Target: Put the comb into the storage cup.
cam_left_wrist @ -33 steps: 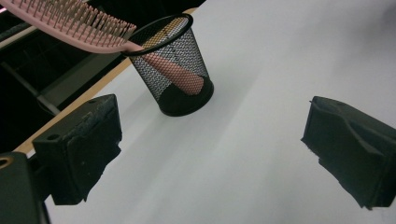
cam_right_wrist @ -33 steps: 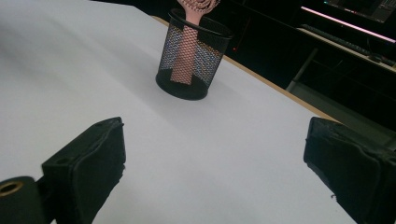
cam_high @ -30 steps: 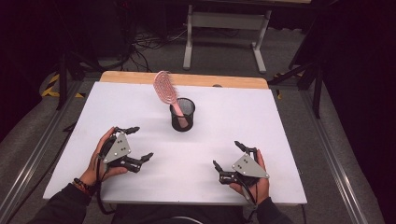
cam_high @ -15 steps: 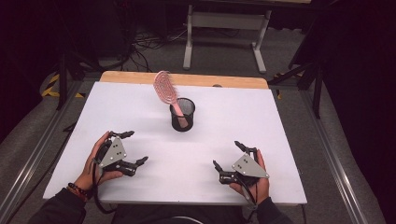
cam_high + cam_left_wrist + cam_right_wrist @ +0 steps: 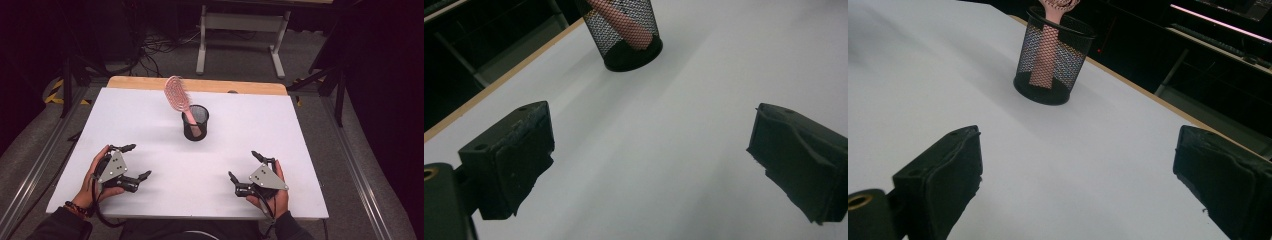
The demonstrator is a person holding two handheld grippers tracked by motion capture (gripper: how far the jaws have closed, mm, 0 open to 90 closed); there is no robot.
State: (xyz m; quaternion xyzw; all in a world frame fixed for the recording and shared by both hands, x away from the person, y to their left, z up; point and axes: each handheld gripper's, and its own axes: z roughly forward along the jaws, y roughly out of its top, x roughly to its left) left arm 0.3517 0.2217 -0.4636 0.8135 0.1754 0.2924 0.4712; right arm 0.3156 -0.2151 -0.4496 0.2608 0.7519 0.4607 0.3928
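A pink hairbrush [image 5: 176, 95] stands handle-down in a black mesh cup [image 5: 195, 122] near the middle of the white table [image 5: 280, 130], its head leaning to the far left. The cup [image 5: 624, 30] and the brush handle [image 5: 624, 22] appear at the top of the left gripper view; the cup [image 5: 1053, 62] with the handle [image 5: 1043, 55] inside also stands ahead in the right gripper view. My left gripper [image 5: 137, 161] rests open at the near left, nothing between its jaws. At the near right my right gripper [image 5: 244, 165] is open and empty too.
A wooden strip [image 5: 200, 85] runs along the table's far edge. Beyond it stand a metal frame [image 5: 240, 30] and cables on the floor. Dark gaps flank the table on both sides.
The left gripper has drifted slightly toward the near edge and settled. The right gripper, the cup and the brush have stayed put.
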